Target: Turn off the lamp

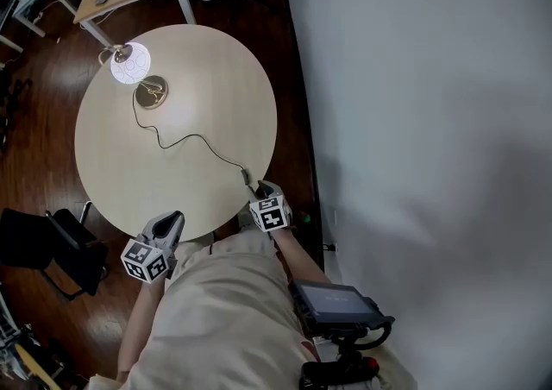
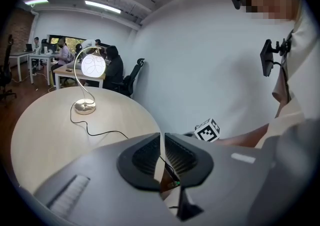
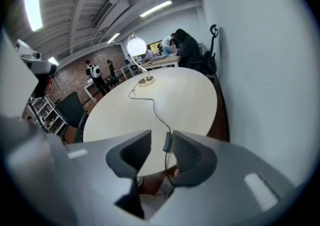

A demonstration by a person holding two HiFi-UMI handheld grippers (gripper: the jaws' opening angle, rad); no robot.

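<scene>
Chair: a black chair (image 1: 52, 246) stood on the dark floor to your left, just off the table's near-left edge.
Left hand-held gripper: your left hand-held gripper (image 2: 162, 152) hung at the table's near-left edge. Its jaws were drawn narrow, with only a thin slit between the pads and nothing gripped in them. In the head view it (image 1: 170, 223) sat well apart from the lamp.
Table: the round, pale wood table (image 1: 216, 78) carried only the lamp and its cord.
Lamp: the lamp (image 1: 131, 65) stood upright at the far-left part of the table. Its round shade glowed white, and its metal base rested on the top just beside it. From your left gripper view the lit shade (image 2: 93, 66) hung from a curved stem over that base.
Cord: a thin black cord (image 1: 185, 138) ran from the lamp's base in loose bends across the table to its near-right edge.
Switch: the small dark inline switch (image 3: 168, 141) lay on the cord at that near-right edge. It sat between the jaws of your right hand-held gripper, just beside the right pad. Whether it touched that pad could not be told.
Right hand-held gripper: your right hand-held gripper (image 3: 162, 152) was held at the near-right edge with its jaws wide apart, not closed on the switch. In the head view it (image 1: 259, 194) pointed along the cord toward the lamp.
Wall: a plain white wall (image 1: 414, 78) filled the right side, close beside the table.
</scene>
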